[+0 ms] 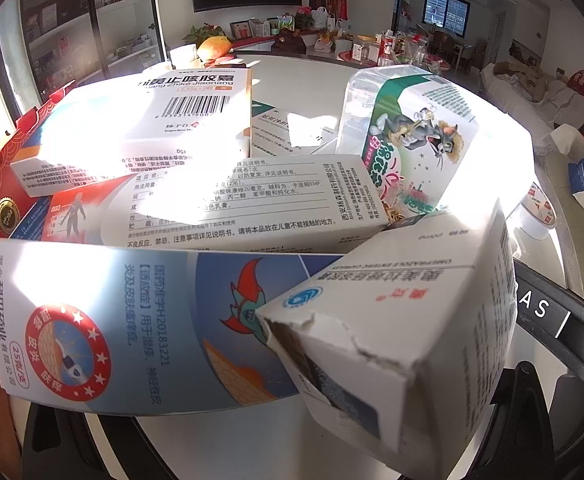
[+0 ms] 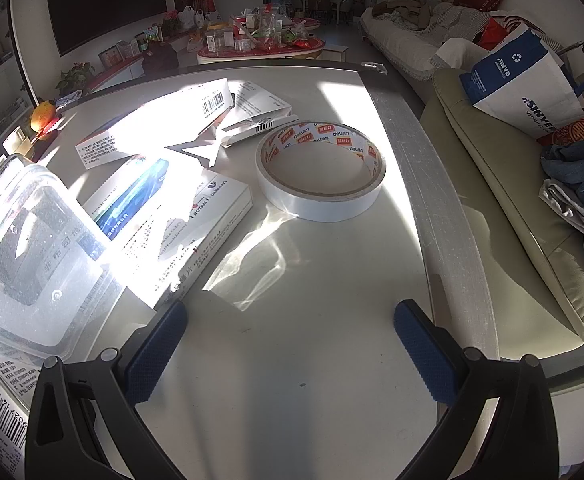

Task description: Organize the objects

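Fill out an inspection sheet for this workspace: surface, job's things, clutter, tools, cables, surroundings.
Surface: pale table, strong sun patches.
Job's things: medicine boxes piled together; torn white box nearest the left camera; cartoon-printed box tilted behind.
Clutter: tape roll lying flat; clear plastic container at the table's left; flat white box beside it.
Tools: right tool open, empty, above bare table; left tool's fingers hidden behind boxes.
Cables: nothing seen.
Surroundings: sofa with a blue-and-white bag; dark screen on the wall.
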A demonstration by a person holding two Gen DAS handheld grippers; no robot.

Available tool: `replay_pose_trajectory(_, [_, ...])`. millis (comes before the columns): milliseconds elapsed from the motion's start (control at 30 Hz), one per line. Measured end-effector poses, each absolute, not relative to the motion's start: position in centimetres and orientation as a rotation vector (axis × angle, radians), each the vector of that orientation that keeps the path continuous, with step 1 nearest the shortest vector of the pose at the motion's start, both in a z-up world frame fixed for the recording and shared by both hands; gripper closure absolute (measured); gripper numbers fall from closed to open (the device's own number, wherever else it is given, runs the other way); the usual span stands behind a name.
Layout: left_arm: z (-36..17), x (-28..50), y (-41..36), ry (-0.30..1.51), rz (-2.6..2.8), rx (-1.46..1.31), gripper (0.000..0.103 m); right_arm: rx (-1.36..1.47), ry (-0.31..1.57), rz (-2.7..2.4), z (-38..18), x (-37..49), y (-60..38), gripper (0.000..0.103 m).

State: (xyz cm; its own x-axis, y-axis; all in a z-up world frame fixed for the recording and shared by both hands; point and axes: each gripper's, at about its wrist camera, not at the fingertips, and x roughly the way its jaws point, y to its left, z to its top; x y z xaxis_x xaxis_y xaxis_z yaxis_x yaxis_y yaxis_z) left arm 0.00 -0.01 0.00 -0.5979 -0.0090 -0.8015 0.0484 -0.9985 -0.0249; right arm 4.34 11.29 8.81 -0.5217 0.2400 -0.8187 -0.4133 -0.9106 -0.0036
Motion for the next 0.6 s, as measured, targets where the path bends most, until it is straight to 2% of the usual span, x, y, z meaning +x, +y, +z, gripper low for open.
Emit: replay_pose_trajectory(600, [0.0,0.0,-0.01,0.072,-2.77,1.389,0.0,-1.27,0.27,2.438,8.83,4.36,11.29,0.0])
